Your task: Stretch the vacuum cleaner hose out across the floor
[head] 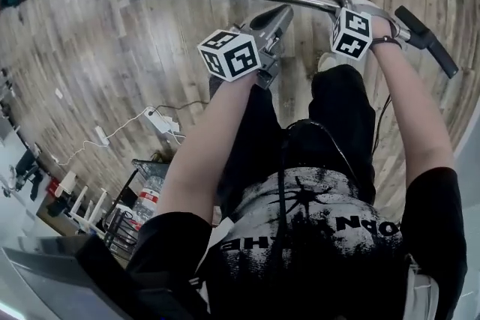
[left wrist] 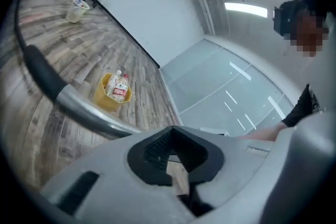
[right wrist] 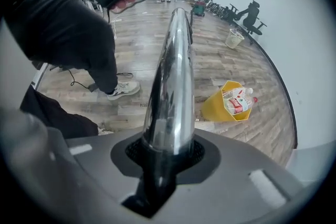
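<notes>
R hand-held gripper (right wrist: 160, 164) on chrome wand (right wrist: 171, 73)

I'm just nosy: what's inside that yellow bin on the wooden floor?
At least two plastic bottles with red-and-white labels lie in the yellow bin. Anything beneath them cannot be seen, because the bottles and the bin's wall cover it.

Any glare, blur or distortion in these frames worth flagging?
Head view: strong fisheye, the floor planks curve. Left gripper view: the tube is close and soft, and the ceiling light is blown out. Right gripper view: the tube mirrors the room with bright streaks, and the corners are vignetted dark.
</notes>
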`<state>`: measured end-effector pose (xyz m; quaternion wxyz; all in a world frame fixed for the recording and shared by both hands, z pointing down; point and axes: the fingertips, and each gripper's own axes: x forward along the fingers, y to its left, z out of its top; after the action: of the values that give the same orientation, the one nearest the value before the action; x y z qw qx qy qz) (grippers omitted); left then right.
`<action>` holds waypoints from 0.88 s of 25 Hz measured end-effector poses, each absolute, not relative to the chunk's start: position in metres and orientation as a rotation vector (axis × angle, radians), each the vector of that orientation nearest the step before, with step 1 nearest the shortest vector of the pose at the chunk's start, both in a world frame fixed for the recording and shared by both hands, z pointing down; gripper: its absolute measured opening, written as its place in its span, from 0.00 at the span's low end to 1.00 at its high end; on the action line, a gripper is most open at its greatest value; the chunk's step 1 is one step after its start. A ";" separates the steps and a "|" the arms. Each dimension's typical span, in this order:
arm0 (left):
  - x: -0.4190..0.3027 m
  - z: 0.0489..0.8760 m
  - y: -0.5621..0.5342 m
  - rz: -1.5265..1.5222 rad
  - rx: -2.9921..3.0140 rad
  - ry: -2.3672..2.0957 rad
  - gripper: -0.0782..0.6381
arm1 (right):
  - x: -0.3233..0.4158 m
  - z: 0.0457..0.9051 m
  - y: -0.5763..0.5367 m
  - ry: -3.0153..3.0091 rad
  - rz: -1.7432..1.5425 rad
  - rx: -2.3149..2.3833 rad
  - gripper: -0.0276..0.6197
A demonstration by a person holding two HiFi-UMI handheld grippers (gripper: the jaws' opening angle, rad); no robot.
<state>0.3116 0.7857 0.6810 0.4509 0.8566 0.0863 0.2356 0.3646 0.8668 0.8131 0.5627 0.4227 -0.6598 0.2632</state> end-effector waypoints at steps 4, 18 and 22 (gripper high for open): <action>0.347 0.737 0.788 0.704 2.252 0.431 0.11 | 0.377 0.890 0.871 -1.537 0.563 0.952 0.19; 0.393 0.959 0.831 1.099 2.424 1.090 0.11 | 0.440 1.195 0.933 -1.395 0.650 0.915 0.16; 0.393 0.980 0.839 1.179 2.489 1.133 0.11 | 0.434 1.231 0.940 -1.395 0.648 0.898 0.16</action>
<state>0.3925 0.8394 0.9799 0.0817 0.8330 0.3793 0.3945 0.4343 0.9397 1.2310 0.6291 0.3918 -0.6088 0.2830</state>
